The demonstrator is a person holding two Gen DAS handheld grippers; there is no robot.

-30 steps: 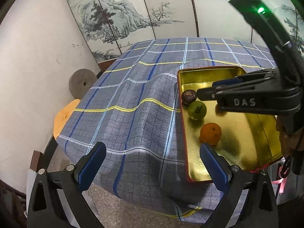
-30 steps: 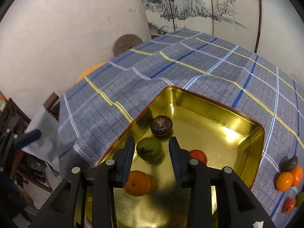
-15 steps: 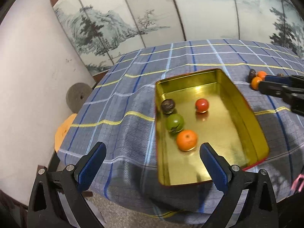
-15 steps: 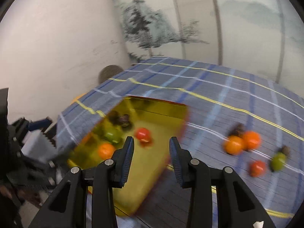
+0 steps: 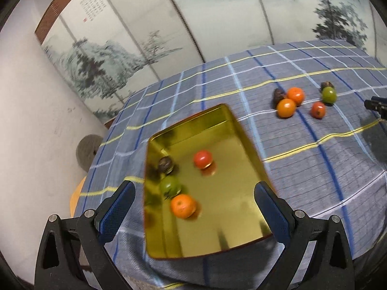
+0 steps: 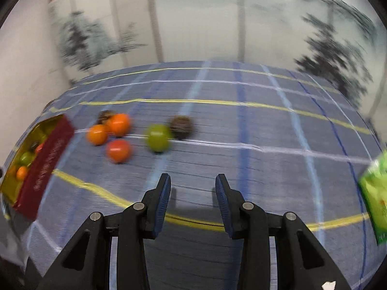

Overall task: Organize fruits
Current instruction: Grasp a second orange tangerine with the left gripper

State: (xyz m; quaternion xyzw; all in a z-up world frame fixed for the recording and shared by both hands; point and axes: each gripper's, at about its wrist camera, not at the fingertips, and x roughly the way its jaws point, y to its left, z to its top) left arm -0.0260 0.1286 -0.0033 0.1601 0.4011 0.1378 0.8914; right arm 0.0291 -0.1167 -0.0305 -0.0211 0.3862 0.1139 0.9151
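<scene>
- Gold tray (image 5: pixel 244 149) holds four fruits: red (image 5: pixel 202 158), dark (image 5: pixel 165 165), green (image 5: pixel 170 185), orange (image 5: pixel 183 205).
- Left gripper (image 5: pixel 194 204) hovers over it, jaws wide apart, empty.
- Right gripper (image 6: pixel 192 197) faces loose fruits (image 6: pixel 157 137) on the counter, jaws parted, empty.

Green packet (image 6: pixel 376 193): cut off by the right edge, too smeared to read.
Loose fruits (image 6: pixel 157 137): blurry in the right wrist view.
Gold tray (image 6: pixel 46 159): partly off the left edge there.
Right gripper (image 5: pixel 376 106): only a tip shows in the left wrist view.
Painted screen (image 6: pixel 217 24): smeared.

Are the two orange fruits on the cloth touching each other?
Touching. In the left wrist view the front orange fruit presses against the rear orange fruit with no cloth visible between them.
</scene>
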